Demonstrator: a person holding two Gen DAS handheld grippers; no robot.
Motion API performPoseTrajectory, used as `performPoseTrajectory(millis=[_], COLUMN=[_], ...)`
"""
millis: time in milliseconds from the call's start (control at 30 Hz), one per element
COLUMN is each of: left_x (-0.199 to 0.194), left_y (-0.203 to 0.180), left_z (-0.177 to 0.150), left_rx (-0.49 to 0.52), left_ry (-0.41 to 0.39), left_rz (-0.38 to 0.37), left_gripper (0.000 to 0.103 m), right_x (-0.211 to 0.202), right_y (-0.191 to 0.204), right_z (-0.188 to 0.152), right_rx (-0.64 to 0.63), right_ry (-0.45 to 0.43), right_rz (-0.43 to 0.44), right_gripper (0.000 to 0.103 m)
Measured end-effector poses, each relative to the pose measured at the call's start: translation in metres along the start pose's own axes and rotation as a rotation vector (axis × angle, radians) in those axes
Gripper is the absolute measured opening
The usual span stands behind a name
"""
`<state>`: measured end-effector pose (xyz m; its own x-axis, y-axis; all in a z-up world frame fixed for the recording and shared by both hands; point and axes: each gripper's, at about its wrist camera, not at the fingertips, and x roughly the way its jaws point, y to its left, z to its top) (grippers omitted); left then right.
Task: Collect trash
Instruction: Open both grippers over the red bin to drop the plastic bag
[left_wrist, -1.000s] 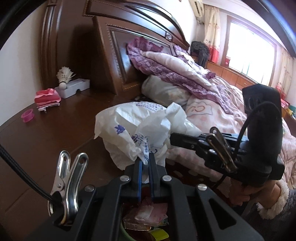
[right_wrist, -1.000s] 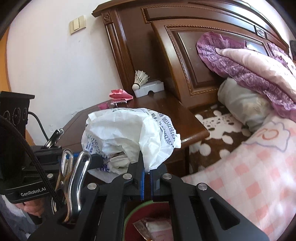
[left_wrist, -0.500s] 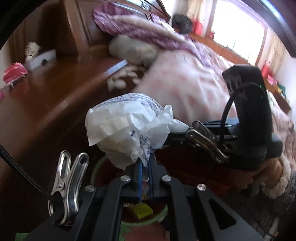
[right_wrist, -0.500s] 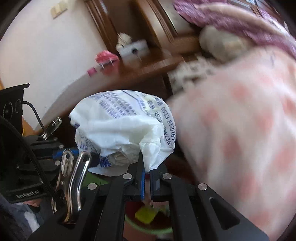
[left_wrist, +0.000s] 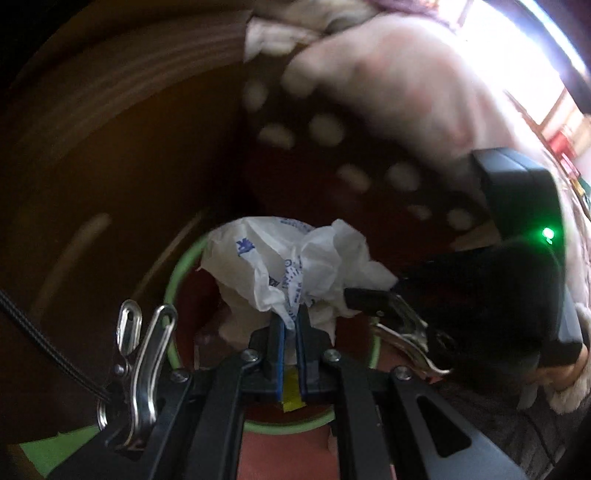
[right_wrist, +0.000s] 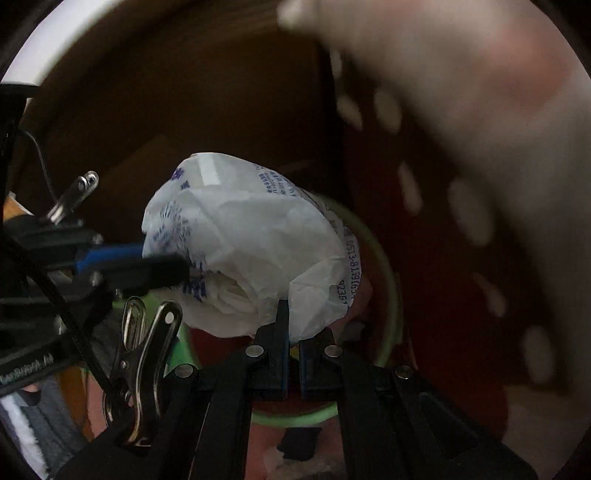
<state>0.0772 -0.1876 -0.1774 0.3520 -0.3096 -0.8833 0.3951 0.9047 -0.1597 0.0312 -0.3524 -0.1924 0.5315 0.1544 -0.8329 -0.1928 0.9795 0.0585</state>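
Pinching a crumpled white plastic bag (left_wrist: 291, 258) from two sides: the left gripper (left_wrist: 290, 325) has its blue-padded fingers (left_wrist: 280, 343) drawn together on a thin twist of film at the bag's 6 o'clock edge in the left wrist view; the right gripper (right_wrist: 291, 332) is likewise clamped on a fold at the bag's lower right in its own view. Bag material is thin, wrinkled, semi-translucent film with blue print and a run of digits along one edge. Shape is a puffed, rounded bundle, with no long axis I can call; the gathered neck points down toward the jaws.

The bag hangs directly over a round bin (left_wrist: 177, 280) with a pale green rim and reddish interior, covering the 12 o'clock half of the opening in the left view. A yellow scrap (left_wrist: 291, 391) lies inside near 6 o'clock. Dark brown wood furniture (left_wrist: 110, 147) fills 9 to 12 o'clock, blurred. Pink bedding (right_wrist: 480, 92) with pale spots sits at 1 to 3 o'clock, also blurred.
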Motion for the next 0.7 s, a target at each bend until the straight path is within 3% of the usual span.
performPoseTrajectory(millis=[267, 400, 667, 700], left_x=[0.050, 0.065, 0.086, 0.085], left_y=[0.023, 0.032, 0.033, 0.033], left_z=[-0.019, -0.025, -0.032, -0.032], left_rx=[-0.002, -0.007, 0.004, 0.010], left_ry=[0.104, 0.140, 0.184, 0.185], left_rz=[0.080, 0.108, 0.137, 0.140], left_gripper=[0.005, 0.005, 0.005, 0.006], right_x=[0.059, 0.095, 0.125, 0.128], right_y=[0.009, 0.020, 0.030, 0.025], right_z=[0.005, 0.004, -0.007, 0.003], right_rx=[-0.036, -0.112, -0.215, -0.213], right_ry=[0.112, 0.161, 0.220, 0.226], right_rz=[-0.046, -0.098, -0.157, -0.157], right_gripper=[0.004, 0.004, 0.004, 0.004])
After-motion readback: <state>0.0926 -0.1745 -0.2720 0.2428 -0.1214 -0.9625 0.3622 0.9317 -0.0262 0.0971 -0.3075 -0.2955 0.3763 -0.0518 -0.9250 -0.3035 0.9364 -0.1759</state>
